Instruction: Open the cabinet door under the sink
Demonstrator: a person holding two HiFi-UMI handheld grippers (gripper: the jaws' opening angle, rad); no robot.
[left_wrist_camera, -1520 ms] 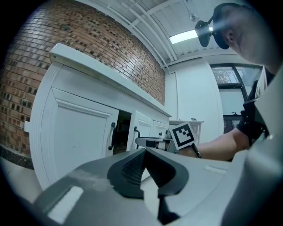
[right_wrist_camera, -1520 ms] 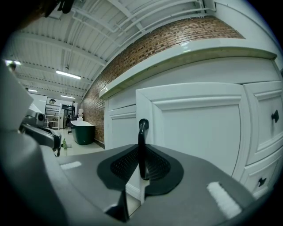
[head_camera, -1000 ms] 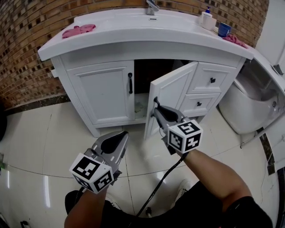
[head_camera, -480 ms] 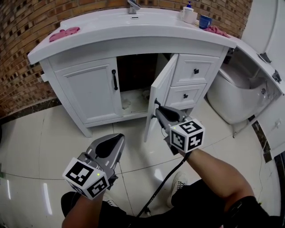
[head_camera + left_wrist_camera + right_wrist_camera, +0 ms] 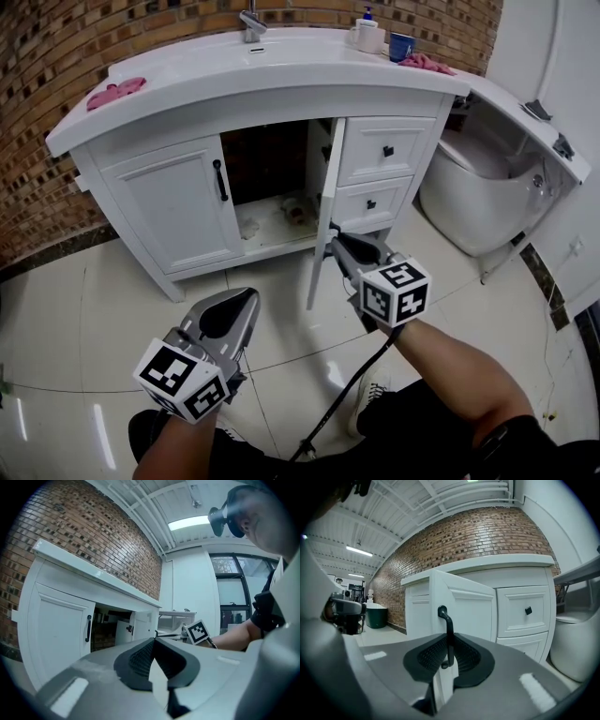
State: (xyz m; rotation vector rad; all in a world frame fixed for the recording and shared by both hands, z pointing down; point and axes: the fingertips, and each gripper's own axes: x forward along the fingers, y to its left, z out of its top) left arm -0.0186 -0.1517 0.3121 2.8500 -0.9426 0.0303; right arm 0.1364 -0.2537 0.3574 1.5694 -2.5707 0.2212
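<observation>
A white vanity cabinet stands under a sink against a brick wall. Its right door is swung out and shows nearly edge-on to me; the dark inside is exposed. My right gripper is shut on that door's black handle, which runs upright between the pads. The left door stays closed, its black handle untouched. My left gripper hovers low over the floor in front of the cabinet, shut with nothing in it; its tips meet.
Two drawers sit right of the open door, and a white toilet stands further right. Pink cloths, a soap bottle and a blue cup are on the counter. A black cable trails from my right gripper.
The right door has swung further out, from a slant to nearly edge-on, with my right gripper still on its handle. The left gripper stayed shut and low.
</observation>
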